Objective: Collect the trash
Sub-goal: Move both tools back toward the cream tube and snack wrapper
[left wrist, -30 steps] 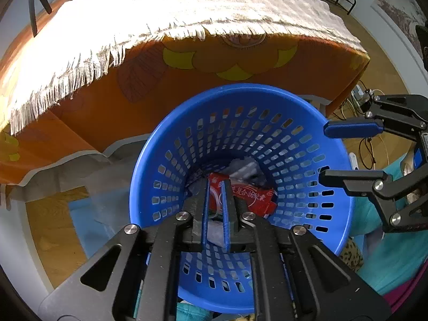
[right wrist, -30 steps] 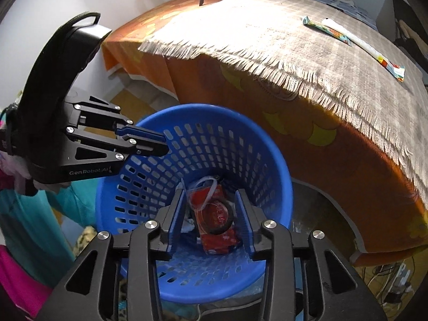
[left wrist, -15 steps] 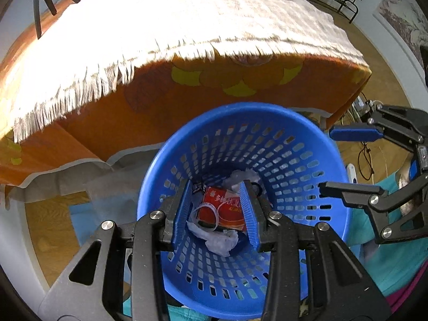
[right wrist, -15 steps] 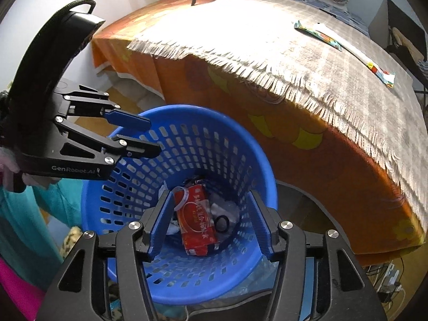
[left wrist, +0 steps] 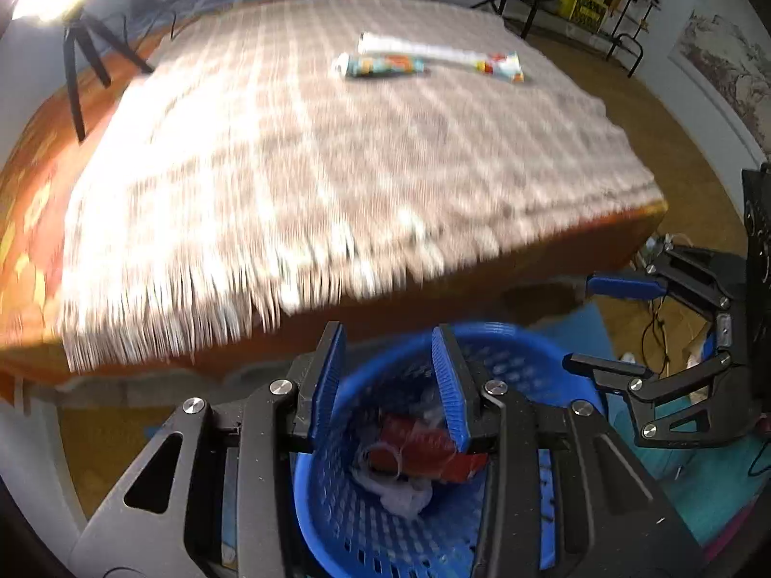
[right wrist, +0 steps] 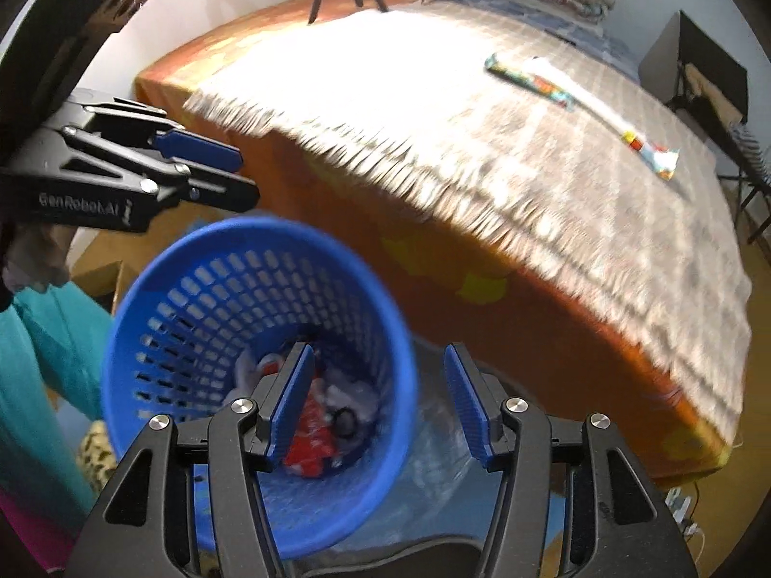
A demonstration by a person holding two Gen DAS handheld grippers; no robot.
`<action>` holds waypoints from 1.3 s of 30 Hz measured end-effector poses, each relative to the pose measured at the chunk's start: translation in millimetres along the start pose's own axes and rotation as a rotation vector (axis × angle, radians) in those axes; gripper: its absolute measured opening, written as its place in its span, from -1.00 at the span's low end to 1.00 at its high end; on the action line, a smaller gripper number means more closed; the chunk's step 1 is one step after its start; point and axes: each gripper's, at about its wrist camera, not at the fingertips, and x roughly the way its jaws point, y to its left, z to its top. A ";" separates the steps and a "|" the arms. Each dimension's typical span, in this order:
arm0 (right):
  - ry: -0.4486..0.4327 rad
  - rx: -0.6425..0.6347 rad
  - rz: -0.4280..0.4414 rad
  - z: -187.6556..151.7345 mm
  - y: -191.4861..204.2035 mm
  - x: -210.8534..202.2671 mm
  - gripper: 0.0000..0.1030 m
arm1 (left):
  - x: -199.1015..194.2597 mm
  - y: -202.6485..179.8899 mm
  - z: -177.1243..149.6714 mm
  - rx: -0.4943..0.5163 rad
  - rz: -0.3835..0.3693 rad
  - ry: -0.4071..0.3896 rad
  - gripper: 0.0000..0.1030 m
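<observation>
Left gripper [left wrist: 388, 385]: it points toward the bed from above the basket; the fingers stand wide apart and hold nothing.
Right gripper [right wrist: 378, 407]: it is also above the basket, tilted a little down; the fingers are wide apart and empty. In the left wrist view it [left wrist: 585, 325] shows at 3 o'clock.
Blue basket [right wrist: 159, 308]: it stands on the floor just beside the bed, at 6 o'clock in the left wrist view and 7 o'clock in the right one.
Trash in basket: a red wrapper [right wrist: 311, 450], white crumpled paper [left wrist: 402, 496] and a small ring lie on the bottom.
Wrappers on bed: a colourful wrapper [left wrist: 383, 66] and a long white wrapper [left wrist: 438, 55] lie just beside each other on the fringed blanket [left wrist: 299, 164], at 12 o'clock, well apart from both grippers.
Sharpness: both views are blurred.
</observation>
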 end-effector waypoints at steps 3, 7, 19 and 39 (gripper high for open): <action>-0.051 0.014 0.002 9.6 -16.6 -7.0 0.07 | -3.5 -2.1 26.4 0.040 0.001 -0.017 -0.27; -0.121 0.011 -0.003 27.2 -41.4 -18.7 0.07 | -4.0 -8.9 61.9 0.086 -0.001 -0.049 -0.22; -0.198 0.170 0.001 103.7 -150.0 -19.3 0.08 | 33.7 1.6 149.3 0.070 -0.056 -0.066 -0.07; -0.132 0.475 0.086 165.5 -272.9 58.6 0.08 | 124.0 35.5 233.5 -0.108 -0.124 0.012 -0.07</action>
